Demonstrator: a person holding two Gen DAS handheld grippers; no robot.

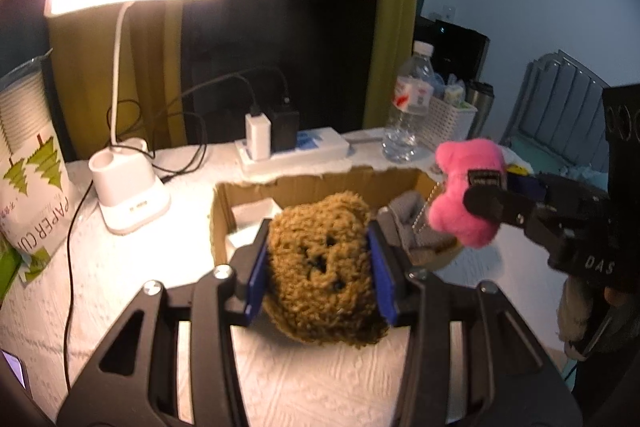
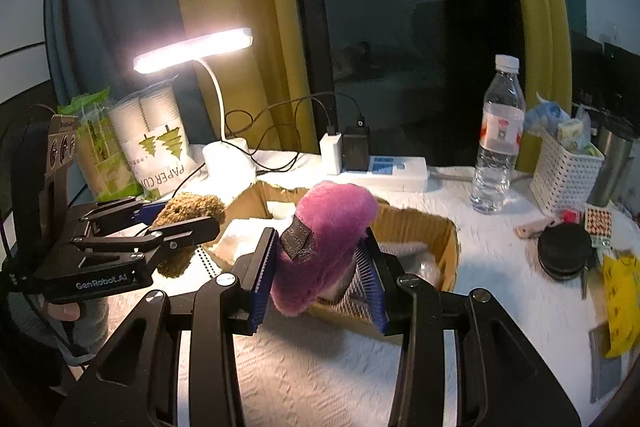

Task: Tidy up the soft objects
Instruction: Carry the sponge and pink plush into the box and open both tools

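Left gripper [image 1: 318,263] clamps the brown plush bear [image 1: 320,267], right gripper [image 2: 320,271] the pink plush [image 2: 324,243]; either could snag the cardboard box [image 2: 416,223] rim.

I can't see the lower part of the cardboard box [image 2: 416,227]; my right gripper [image 2: 320,267] and the pink plush [image 2: 320,227] cover it. The paper cup pack [image 1: 28,163] runs off the left wrist view's edge, its print half cut. The basket [image 2: 568,175] contents are too small to name
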